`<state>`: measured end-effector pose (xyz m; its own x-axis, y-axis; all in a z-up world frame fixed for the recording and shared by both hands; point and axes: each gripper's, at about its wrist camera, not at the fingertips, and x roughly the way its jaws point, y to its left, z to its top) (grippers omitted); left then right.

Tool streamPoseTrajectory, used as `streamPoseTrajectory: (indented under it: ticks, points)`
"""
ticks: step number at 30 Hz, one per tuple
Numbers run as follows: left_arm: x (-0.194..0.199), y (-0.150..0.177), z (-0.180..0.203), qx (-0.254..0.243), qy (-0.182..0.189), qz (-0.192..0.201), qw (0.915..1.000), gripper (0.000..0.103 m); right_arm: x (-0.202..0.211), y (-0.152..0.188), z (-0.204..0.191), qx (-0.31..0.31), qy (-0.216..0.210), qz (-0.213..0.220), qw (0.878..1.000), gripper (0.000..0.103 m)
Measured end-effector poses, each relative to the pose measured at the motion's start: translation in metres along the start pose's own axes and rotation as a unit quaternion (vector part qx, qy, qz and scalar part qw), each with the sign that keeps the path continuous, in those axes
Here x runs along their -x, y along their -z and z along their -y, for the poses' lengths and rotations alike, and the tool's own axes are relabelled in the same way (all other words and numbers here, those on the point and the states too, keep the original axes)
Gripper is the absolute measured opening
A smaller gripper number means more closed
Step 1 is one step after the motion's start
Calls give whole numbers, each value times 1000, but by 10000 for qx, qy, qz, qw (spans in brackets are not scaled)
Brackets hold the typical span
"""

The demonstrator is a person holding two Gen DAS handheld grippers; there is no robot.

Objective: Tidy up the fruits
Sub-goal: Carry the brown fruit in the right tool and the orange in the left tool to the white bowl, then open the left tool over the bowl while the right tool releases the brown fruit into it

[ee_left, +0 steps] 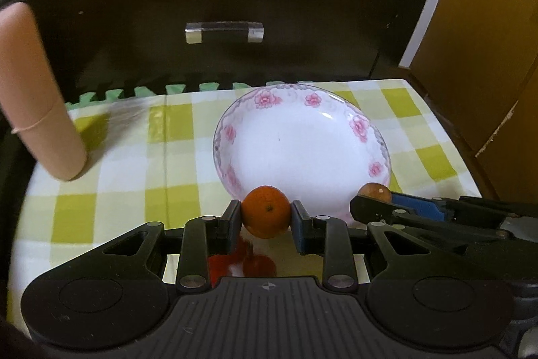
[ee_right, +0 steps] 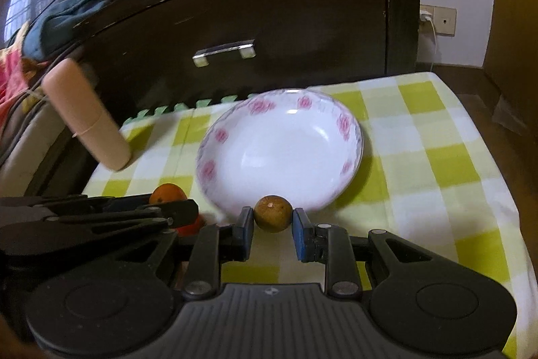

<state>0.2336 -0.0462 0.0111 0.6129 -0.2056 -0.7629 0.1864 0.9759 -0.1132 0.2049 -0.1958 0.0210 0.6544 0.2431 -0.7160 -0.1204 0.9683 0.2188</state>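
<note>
Orange tangerine [ee_left: 266, 216] sits clamped in the left gripper [ee_left: 266, 221]. Right gripper [ee_right: 272, 219] pinches a brown fruit [ee_right: 272, 213], both at the floral bowl's [ee_right: 235, 130] six o'clock rim.

The right gripper [ee_right: 273, 217] clamps a small brown round fruit [ee_right: 272, 213] between its blue pads, just at the near rim of a white bowl with pink flowers [ee_right: 349, 130]. The bowl sits on a green-and-white checked cloth [ee_right: 437, 164]. At left, the left gripper [ee_right: 175, 211] carries an orange [ee_right: 166, 192].
</note>
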Motion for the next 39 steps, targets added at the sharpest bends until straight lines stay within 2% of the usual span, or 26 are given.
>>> streamPoseTrajectory:
  ticks: [8,17,25,33,39]
  points:
    - [-33,-11,1,-76,-35,-112,9999,37,-41,-20,16,27,50,-3,10000,24]
    - [-43,-15,2,-133,-71,-92,9998,38,-62,-26,26,21,-15,-70,10000,24]
    - [-44,-15,2,-155,-80,-73,9998,42,-67,-25,28,23,8,-82,10000,25]
    - [-37,-17,-1,-83,-133,19,9999,54,-67,-26,29,34,25,-47,10000,26]
    - [-27,-18,-1,-75,-121,86,9999,55,-61,-27,29,37,46,10,10000,28]
